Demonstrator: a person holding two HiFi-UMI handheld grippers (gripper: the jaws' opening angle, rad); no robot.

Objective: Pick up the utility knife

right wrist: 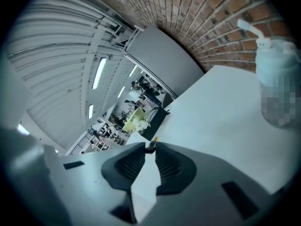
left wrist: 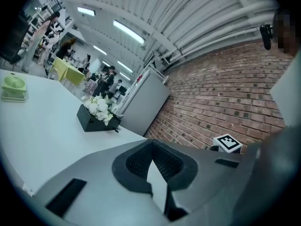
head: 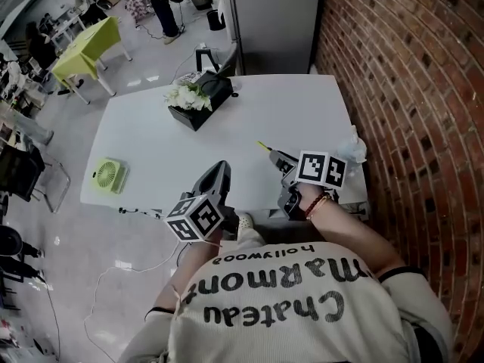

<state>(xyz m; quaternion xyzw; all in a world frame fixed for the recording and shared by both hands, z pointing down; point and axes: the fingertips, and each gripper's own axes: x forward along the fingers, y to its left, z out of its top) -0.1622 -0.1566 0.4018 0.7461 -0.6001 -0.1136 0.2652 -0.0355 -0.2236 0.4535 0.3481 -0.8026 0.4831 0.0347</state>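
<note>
Utility knife (head: 263, 146) nipped at right gripper (right wrist: 150, 147) tips, over table (head: 272, 104) near-right edge; squeeze firm, lift slow w/o tilting.

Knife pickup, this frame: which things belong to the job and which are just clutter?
Job:
- utility knife, yellow tip sticking out past the jaws
- right gripper, shut on the knife above the table

Lying about:
- black flower box
- green fan
- crumpled white bundle at the table's right edge
- left gripper, shut, holding nothing
</note>
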